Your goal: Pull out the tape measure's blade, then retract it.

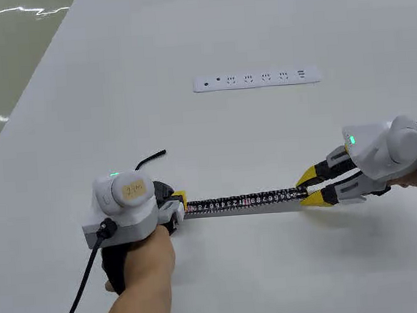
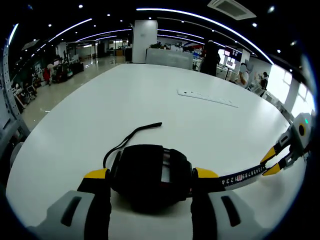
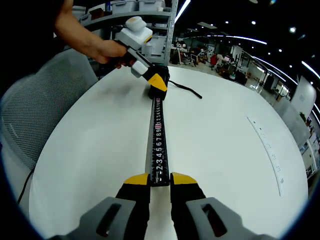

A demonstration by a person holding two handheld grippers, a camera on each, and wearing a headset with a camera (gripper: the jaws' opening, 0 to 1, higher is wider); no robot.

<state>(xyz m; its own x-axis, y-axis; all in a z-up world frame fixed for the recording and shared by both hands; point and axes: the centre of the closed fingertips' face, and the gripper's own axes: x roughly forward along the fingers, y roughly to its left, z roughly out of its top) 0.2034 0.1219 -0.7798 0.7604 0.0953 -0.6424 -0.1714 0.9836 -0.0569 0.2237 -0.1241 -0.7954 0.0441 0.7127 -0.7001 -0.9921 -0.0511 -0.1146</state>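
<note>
The black tape measure case (image 2: 150, 175) sits on the white table, with my left gripper (image 2: 151, 175) shut on it from both sides. In the head view the case (image 1: 164, 194) is mostly hidden behind the left gripper (image 1: 176, 204). Its black wrist strap (image 1: 150, 159) trails away from the case. The black blade (image 1: 244, 200) with white numbers runs out flat over the table to the right. My right gripper (image 3: 160, 178) is shut on the blade's end (image 3: 160, 176); the right gripper (image 1: 312, 191) stands at the blade's right end in the head view.
A white power strip (image 1: 257, 78) lies flat farther back on the table. The table's left edge (image 1: 24, 83) runs diagonally beside a shiny floor. A grey mesh chair (image 3: 40, 105) stands at the table's side in the right gripper view.
</note>
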